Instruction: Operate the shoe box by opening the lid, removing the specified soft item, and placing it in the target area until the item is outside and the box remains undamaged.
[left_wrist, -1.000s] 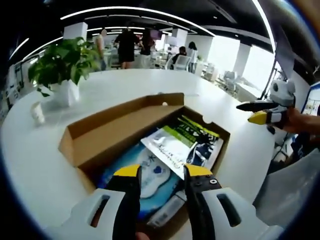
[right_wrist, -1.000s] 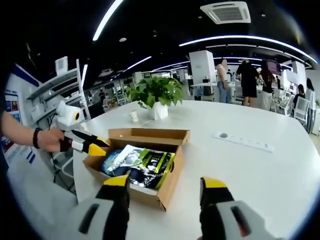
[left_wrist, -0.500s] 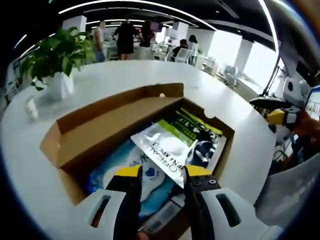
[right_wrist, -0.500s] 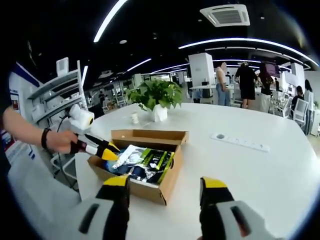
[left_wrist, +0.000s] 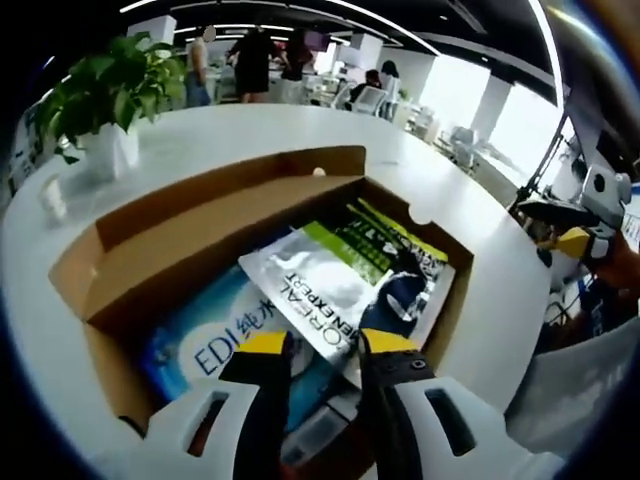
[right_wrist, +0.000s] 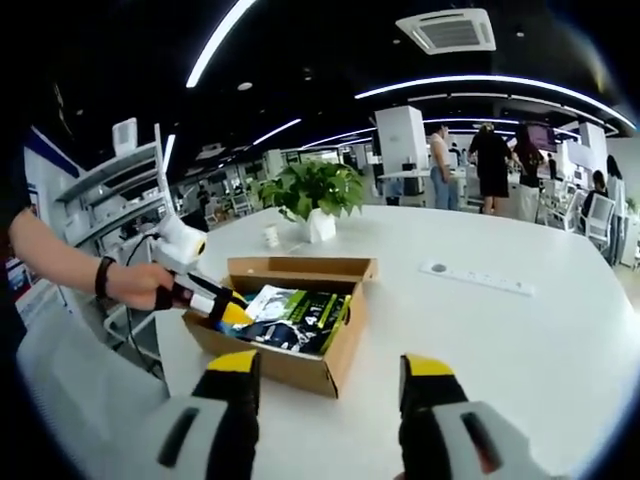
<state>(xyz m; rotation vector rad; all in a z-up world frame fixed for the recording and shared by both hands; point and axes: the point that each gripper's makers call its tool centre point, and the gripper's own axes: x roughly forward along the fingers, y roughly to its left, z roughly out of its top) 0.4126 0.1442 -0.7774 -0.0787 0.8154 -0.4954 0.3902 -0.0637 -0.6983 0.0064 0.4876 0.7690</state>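
Reaching into the lidless brown cardboard shoe box (left_wrist: 200, 235), left gripper (left_wrist: 315, 342) — jaws spread — is hanging above the silver-green soft pouch (left_wrist: 320, 285); right gripper (right_wrist: 332, 368) is waiting spread. Extraction and placement are pending.

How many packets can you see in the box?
3. A silver packet lies on top in the middle of the box, a green-and-black packet lies under it toward the far corner, and a blue packet lies beneath, nearer. More may be hidden underneath.
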